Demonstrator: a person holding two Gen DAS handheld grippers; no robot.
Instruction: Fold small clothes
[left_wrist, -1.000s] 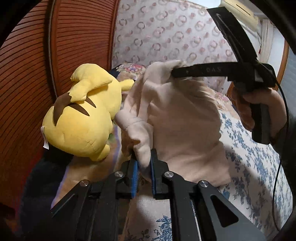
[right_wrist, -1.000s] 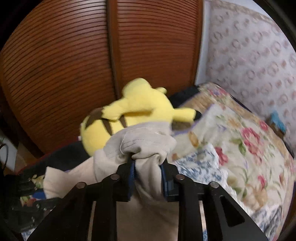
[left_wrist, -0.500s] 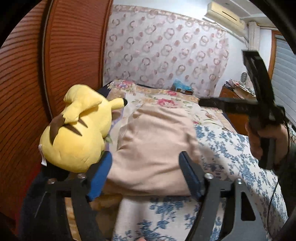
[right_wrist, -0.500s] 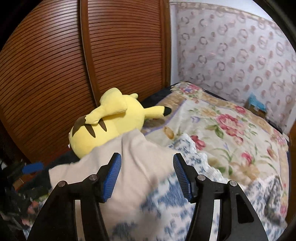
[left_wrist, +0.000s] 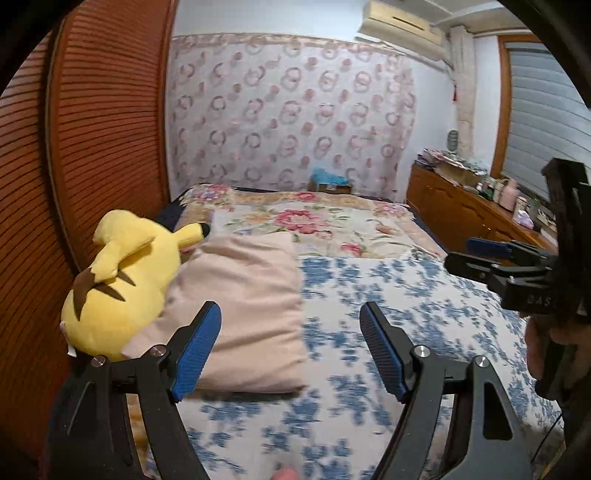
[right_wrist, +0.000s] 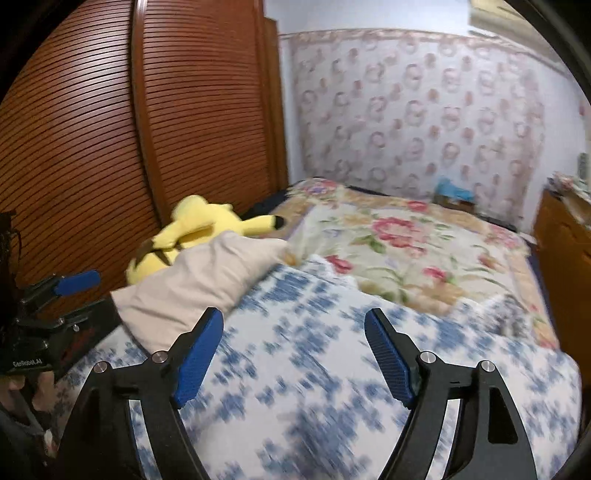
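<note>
A folded beige garment (left_wrist: 240, 314) lies flat on the bed's blue-flowered sheet, its left edge against a yellow plush toy (left_wrist: 122, 280). It also shows in the right wrist view (right_wrist: 195, 284). My left gripper (left_wrist: 291, 347) is open and empty, raised above the garment's near right corner. My right gripper (right_wrist: 295, 354) is open and empty, above the sheet to the right of the garment. Each gripper appears in the other's view, the right (left_wrist: 491, 254) and the left (right_wrist: 70, 284).
The plush toy (right_wrist: 192, 232) lies by the brown slatted wardrobe doors (left_wrist: 92, 129). A rose-patterned quilt (left_wrist: 314, 225) covers the far bed. A cluttered wooden dresser (left_wrist: 465, 206) stands at the right. A small blue object (left_wrist: 328, 181) sits by the far wall.
Both grippers let go of the beige garment, opened wide and pulled back and up. The garment dropped from the air onto the bed and now lies folded beside the plush toy.
</note>
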